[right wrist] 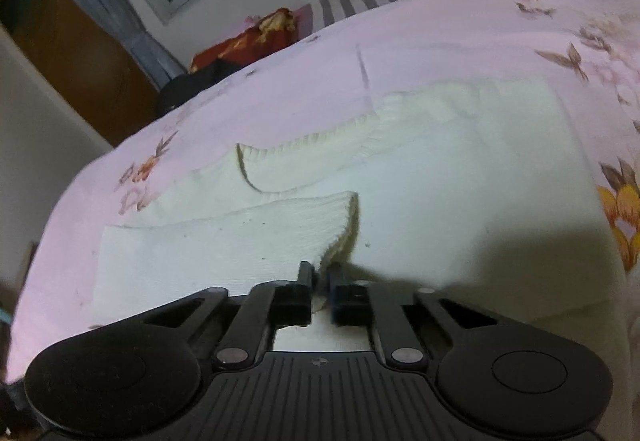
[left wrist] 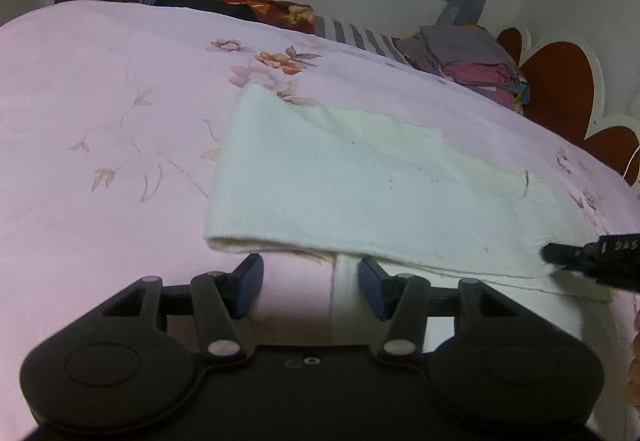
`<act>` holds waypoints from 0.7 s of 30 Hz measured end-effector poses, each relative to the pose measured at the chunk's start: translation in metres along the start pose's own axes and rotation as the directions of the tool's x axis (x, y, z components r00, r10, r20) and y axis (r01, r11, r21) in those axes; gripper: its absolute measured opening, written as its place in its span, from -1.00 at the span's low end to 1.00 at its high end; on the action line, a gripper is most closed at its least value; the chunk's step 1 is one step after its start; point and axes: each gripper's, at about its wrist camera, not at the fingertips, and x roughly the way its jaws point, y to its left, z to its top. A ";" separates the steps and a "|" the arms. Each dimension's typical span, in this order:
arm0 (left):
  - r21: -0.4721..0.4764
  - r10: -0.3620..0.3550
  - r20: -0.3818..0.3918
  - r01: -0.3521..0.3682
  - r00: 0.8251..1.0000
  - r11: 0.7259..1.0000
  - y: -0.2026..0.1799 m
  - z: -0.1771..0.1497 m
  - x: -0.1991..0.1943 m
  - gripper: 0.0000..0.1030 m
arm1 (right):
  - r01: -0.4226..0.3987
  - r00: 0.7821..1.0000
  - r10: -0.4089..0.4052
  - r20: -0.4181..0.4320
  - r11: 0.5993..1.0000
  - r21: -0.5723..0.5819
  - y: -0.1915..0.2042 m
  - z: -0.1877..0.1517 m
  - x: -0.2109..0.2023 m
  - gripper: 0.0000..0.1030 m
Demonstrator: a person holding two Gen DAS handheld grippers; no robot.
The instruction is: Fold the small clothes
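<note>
A cream knitted garment lies partly folded on the pink floral bed sheet. My left gripper is open and empty, just short of the garment's near edge. My right gripper is shut on a folded corner of the same garment, holding that flap over the flat part. The right gripper's tip shows at the right edge of the left wrist view, touching the garment's near right corner.
A stack of folded grey and pink clothes sits at the far right of the bed by the red and white headboard. A red and black heap lies at the far edge under the window.
</note>
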 end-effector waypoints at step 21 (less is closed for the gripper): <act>0.058 -0.001 -0.041 0.003 0.999 0.998 -0.004 0.013 0.006 -0.37 | 0.182 0.970 -0.186 0.157 0.983 0.034 -0.073 0.011 -0.073 -0.91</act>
